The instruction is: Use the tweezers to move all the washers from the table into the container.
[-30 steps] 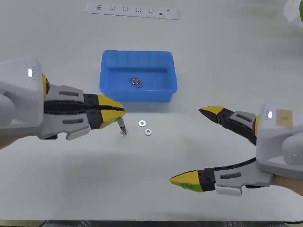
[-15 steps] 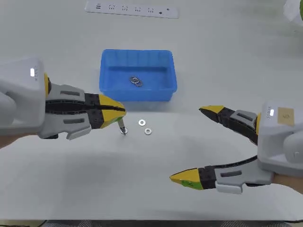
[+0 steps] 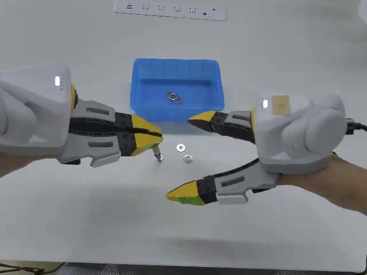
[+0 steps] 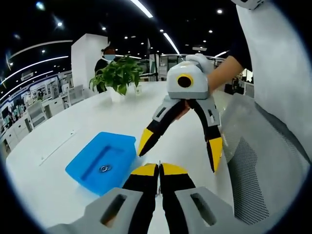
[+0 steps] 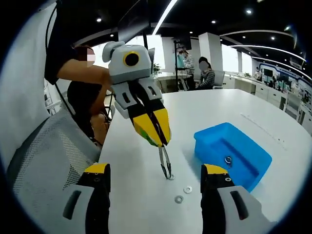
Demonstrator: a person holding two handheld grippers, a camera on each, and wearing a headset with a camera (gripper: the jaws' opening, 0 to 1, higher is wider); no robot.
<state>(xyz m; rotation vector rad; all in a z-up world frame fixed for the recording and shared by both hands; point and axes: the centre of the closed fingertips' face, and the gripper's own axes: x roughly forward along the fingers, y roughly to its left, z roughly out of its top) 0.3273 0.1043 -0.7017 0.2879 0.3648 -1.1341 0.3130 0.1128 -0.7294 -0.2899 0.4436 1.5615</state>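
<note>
White desk (image 3: pixel 86 229): left gripper (image 3: pixel 155 136) clamps tweezers (image 3: pixel 157 153), tips down near two washers (image 3: pixel 181 148); right gripper (image 3: pixel 182 159) gapes wide; blue container (image 3: pixel 143 86) nearer far edge.

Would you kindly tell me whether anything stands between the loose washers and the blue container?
Nothing lies on the table between the washers and the container; one jaw of the open right gripper hovers by its front wall.

We hold tweezers (image 3: pixel 156 153) in the closed left hand-held gripper (image 3: pixel 157 136), tips beside two washers (image 3: pixel 181 148); right hand-held gripper (image 3: pixel 183 158) spread wide.
</note>
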